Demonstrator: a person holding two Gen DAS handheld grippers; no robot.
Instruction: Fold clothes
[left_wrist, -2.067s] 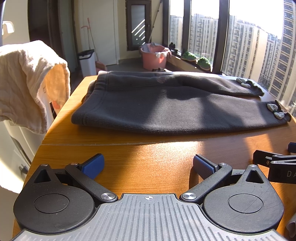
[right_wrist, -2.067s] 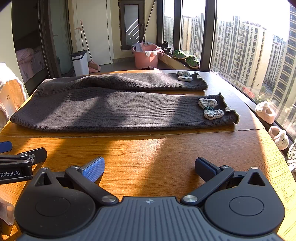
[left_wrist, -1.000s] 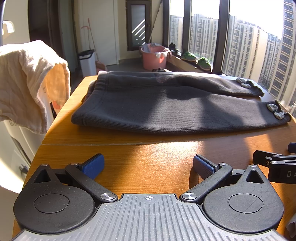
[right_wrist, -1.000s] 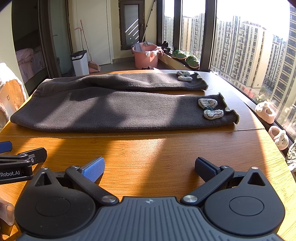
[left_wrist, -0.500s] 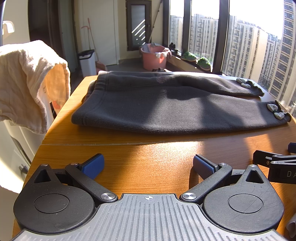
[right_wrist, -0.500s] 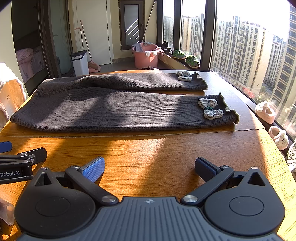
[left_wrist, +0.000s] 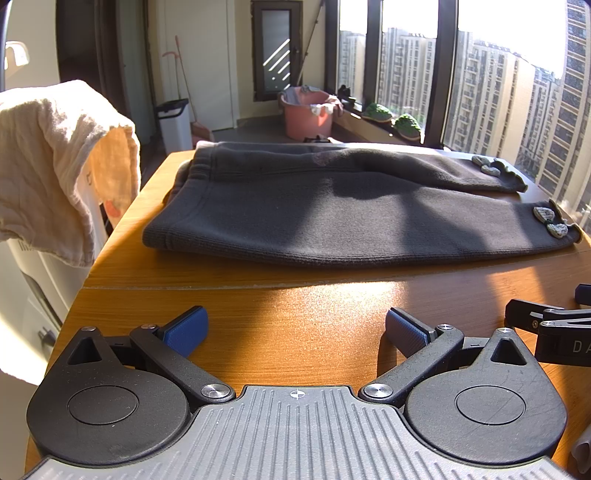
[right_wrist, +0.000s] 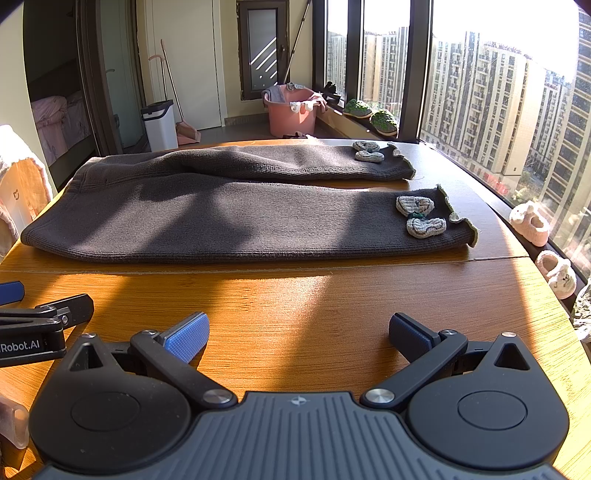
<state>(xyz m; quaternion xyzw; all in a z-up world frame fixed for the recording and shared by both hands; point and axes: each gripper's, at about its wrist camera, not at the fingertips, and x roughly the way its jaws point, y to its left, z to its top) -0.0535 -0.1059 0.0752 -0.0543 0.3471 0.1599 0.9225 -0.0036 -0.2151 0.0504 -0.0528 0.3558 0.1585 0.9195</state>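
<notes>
Trousers (right_wrist: 229, 225): dark grey rib knit, pale grey bows (right_wrist: 419, 216) at the cuffs. Table (right_wrist: 295, 295): orange-brown wood grain. My left gripper (left_wrist: 295, 332) and my right gripper (right_wrist: 298, 334): black, blue cross-hatched pads. Draped cloth (left_wrist: 55, 166): cream. Bucket (right_wrist: 291, 114): pink.

Not much readable here. In the right wrist view, white lettering "Robot.AI" sits on the black body of the left gripper (right_wrist: 33, 345), off to the left of the right jaws. In the left wrist view, the black body of the right gripper (left_wrist: 565, 345) shows white "D" and part of an "A", cut off by the frame edge, right of the left jaws.
</notes>
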